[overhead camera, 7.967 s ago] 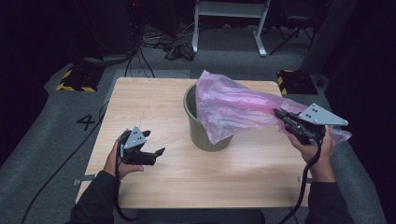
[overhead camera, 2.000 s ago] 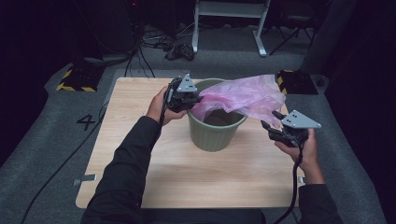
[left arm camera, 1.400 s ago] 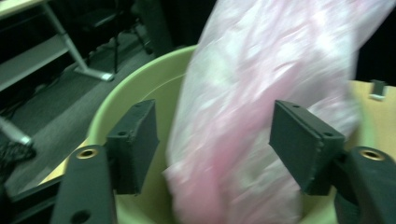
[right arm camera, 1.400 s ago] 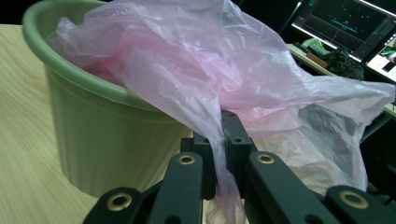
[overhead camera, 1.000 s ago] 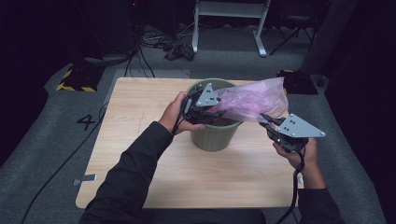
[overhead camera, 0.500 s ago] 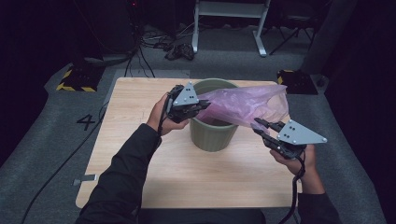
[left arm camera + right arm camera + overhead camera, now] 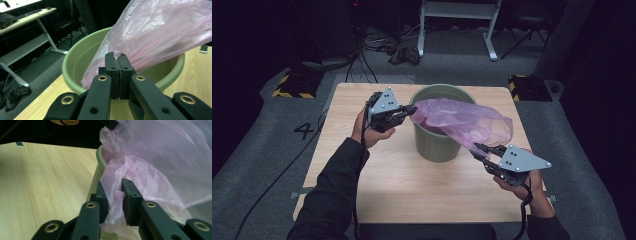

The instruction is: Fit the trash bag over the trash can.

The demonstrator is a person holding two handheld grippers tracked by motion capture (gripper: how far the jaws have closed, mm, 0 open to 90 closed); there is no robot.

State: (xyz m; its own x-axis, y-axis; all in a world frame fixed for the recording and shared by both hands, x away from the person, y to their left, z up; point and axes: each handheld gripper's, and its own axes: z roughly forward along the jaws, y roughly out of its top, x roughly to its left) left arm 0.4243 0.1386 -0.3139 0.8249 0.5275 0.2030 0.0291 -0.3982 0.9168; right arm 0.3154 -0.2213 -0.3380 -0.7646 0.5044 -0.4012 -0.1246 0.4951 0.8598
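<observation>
Since a second ago the left gripper [image 7: 409,109] has drawn back to the bin's [image 7: 437,145] nine o'clock rim, clamped on the pink bag [image 7: 467,120]. Right gripper [image 7: 477,150], at four o'clock, has just been opening, its jaws loose around a fold of film. Bag stretches between them, ten to four.

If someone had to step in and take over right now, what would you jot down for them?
Left gripper: shut on the pink bag's edge, by the green bin's rim.
Right gripper: fingers just been opening, bag film bunched loosely between them, beside the bin's outer wall.
Bin stands mid-table; the bag lies across its mouth and spills over the right side.
Done: bag brought to the bin.
Left: spread it open and fold it over the rim.
</observation>
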